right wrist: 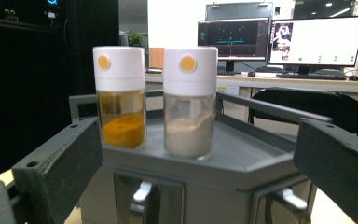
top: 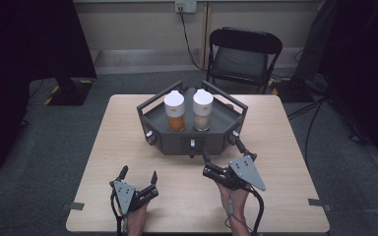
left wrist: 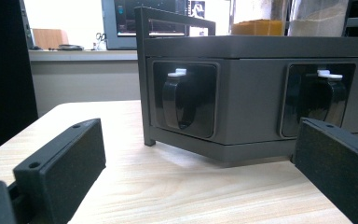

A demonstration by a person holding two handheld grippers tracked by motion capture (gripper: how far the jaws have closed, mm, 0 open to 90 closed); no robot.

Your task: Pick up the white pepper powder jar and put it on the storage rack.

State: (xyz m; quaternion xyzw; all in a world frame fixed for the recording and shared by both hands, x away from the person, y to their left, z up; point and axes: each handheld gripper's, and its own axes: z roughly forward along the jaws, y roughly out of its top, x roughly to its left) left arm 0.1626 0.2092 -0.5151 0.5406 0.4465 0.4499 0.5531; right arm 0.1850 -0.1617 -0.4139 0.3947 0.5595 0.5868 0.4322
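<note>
1. I read the scene as a reach for the two white-capped clear spice jars standing on the dark grey six-sided metal rack point(top: 153, 114) at the far middle of the pale wooden table point(top: 103, 162). The jar of orange powder point(top: 174, 112) stood at the left and the jar of pale beige powder point(top: 203, 110) just beside it at the right, both upright, apart from each other by a narrow gap.
2. The relation I worked from: both jars lay ahead of and above the right gripper point(top: 224, 158), which sat close against the rack's front right face. Their long axes ran straight up.
3. In the right gripper view the beige jar point(right wrist: 189, 102) stood nearly centred between the jaws, the orange jar point(right wrist: 120, 97) off toward the left jaw. I judged the beige one the likelier pick.
4. The right gripper was the nearer by far, its jaws spread wide and holding nothing, tilted up toward the tray.
5. The left gripper point(top: 139, 175) hung back near the table's near edge, low and level, jaws likewise spread and empty. It faced the rack's front wall point(left wrist: 251, 107) with its black latches point(left wrist: 179, 100).
</note>
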